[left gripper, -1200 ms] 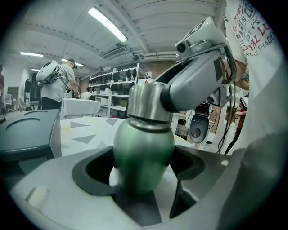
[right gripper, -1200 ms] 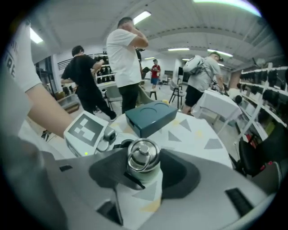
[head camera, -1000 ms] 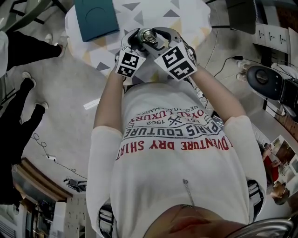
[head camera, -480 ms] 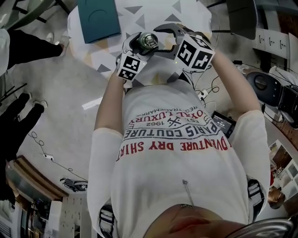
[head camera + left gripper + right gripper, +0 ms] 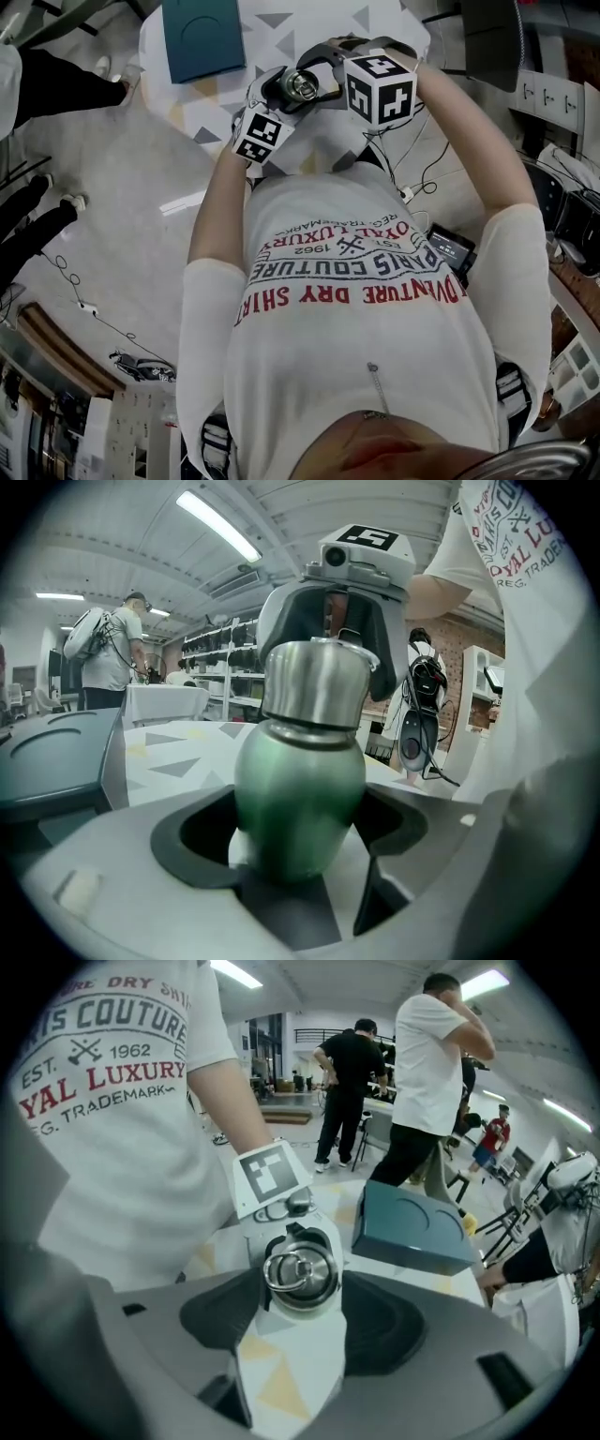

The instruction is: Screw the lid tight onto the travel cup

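- the lid [image 5: 317, 682] sits on the travel cup [image 5: 298, 799].
- the right gripper [image 5: 300, 1335] is over the lid.
- a box [image 5: 202, 36] lies on the table [image 5: 246, 42], left of the travel cup.

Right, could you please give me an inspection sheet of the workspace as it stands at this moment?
Surface: table under a white cloth with grey and yellow triangles.
Job's things: green travel cup, steel lid sitting on top of it.
Clutter: teal box on the table, apart from the cup.
Grippers: left gripper clamped on the cup's body; right gripper has just been opening, its jaws either side of the lid, not pressing it.
Cables: loose cables on the floor at the person's right.
Surroundings: people standing nearby; shelving behind.
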